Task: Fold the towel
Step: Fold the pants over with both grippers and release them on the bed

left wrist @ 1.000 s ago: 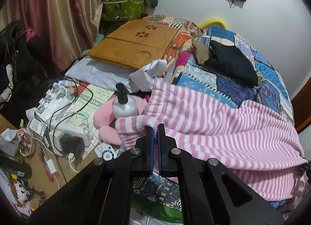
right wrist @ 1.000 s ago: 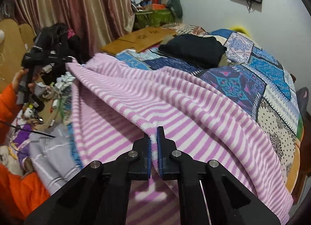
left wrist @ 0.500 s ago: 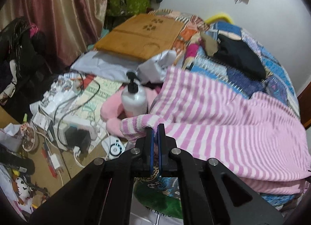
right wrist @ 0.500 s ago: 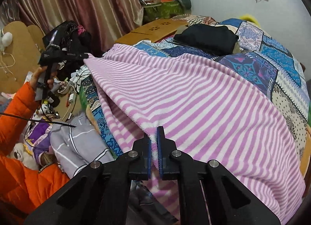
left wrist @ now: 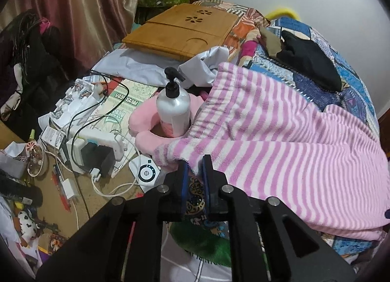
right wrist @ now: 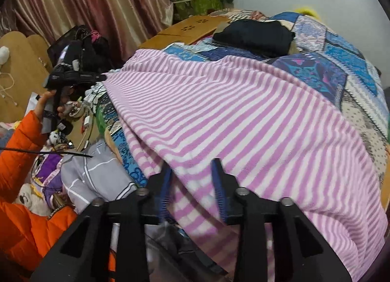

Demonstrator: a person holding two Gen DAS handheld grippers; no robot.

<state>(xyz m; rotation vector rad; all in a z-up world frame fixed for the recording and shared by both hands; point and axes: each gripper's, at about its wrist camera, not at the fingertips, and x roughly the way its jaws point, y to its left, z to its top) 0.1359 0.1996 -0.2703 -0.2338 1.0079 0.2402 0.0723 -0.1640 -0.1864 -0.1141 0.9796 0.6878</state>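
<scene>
Left gripper (left wrist: 195,168): bottom centre of the left wrist view; jaws opening, only a narrow gap so far; towel corner hanging between the pads, no longer clearly pinched.
Right gripper (right wrist: 192,179): bottom centre of the right wrist view; jaws opening, moderately wide; towel edge draped loosely between the fingers, not pressed.
Towel (right wrist: 231,116): pink and white stripes, doubled over on the patchwork quilt (right wrist: 341,57), filling the middle of both views; near edge drooping over the bed's side toward the grippers.
Just beyond the left corner: white pump bottle (left wrist: 173,109) standing upright in a pink cushion (left wrist: 143,123), touching or nearly touching the towel's left edge, left of centre.
Left side, right wrist view: orange sleeve (right wrist: 22,150) and a hand (right wrist: 52,101) holding the other tool.
Further back: wooden lap tray (left wrist: 185,31) at upper centre; dark folded clothes (left wrist: 309,60) at upper right on the quilt.
Step in hand: letting go of both corners, apparently after laying one fold.
Next move calls for: drawing both tools clear without dragging fabric, then taking fresh corners for a further fold, keeping away from the bottle.
</scene>
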